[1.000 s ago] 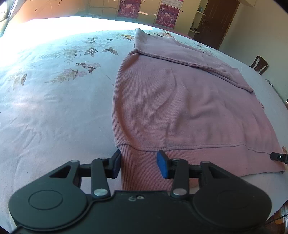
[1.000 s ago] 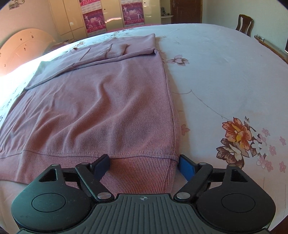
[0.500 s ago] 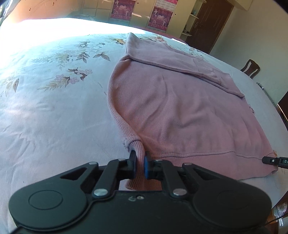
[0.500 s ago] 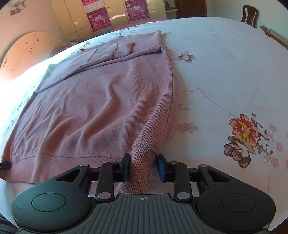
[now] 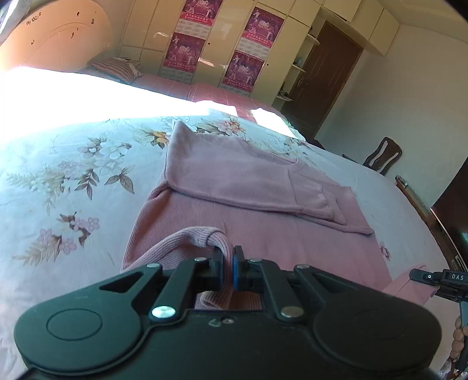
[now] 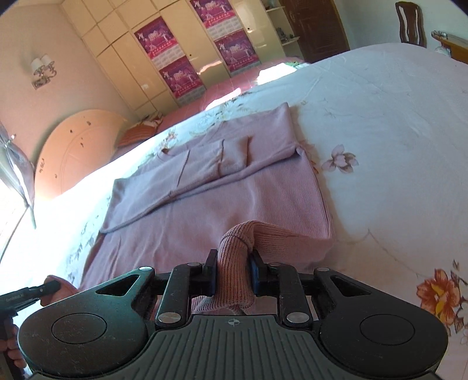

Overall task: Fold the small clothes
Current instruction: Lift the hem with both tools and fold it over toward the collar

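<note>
Where both grippers pinch, sweater (image 5: 257,187) hem corners hidden.

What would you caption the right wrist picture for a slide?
Right gripper clamps the ribbed hem of a pink sweater, lifting it off the floral bedsheet.

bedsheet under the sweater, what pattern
Pale floral print on the bedsheet, clearest in the left wrist view.

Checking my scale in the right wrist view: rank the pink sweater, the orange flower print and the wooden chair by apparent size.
1. pink sweater, by far the largest.
2. and 3. orange flower print and wooden chair look alike; the chair is much farther away and partly cropped, so no ranking.
</note>
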The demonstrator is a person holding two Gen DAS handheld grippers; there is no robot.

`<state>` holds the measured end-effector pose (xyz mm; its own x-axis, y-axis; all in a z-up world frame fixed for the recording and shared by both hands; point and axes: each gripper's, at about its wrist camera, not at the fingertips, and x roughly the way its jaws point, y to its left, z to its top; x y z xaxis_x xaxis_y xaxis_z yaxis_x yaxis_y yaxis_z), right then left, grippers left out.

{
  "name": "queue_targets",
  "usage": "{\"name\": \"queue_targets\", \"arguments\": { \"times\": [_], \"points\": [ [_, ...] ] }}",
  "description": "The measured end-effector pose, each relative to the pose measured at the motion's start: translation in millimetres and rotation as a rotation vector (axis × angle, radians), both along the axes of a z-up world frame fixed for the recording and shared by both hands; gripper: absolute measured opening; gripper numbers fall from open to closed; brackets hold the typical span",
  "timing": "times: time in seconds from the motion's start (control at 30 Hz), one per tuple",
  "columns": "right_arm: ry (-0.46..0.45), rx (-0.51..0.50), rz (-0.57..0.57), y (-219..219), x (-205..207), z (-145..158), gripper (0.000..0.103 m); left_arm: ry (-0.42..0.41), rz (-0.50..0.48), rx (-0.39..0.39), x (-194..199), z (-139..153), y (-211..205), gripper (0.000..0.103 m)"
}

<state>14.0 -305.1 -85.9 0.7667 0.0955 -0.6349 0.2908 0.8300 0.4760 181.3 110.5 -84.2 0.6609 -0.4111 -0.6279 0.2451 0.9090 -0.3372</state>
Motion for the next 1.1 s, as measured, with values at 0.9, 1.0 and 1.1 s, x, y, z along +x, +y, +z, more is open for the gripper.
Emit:
{"name": "queue_targets", "arguments": {
  "times": [0.9, 1.0, 1.1],
  "points": [
    [0.073, 0.076, -0.122, -132, 229, -44, 0.068, 0.064, 0.104, 0.198, 243, -44, -71, 0.04],
    [0.017, -0.002, -0.066, -132, 222, -27, 0.081, -0.008, 0.095, 0.212, 228, -33, -58, 0.085],
    [0.019, -0.063, 0.021, -125, 222, -25, 0.081, -0.004, 0.019, 0.228, 229, -30, -52, 0.074]
  ]
}}
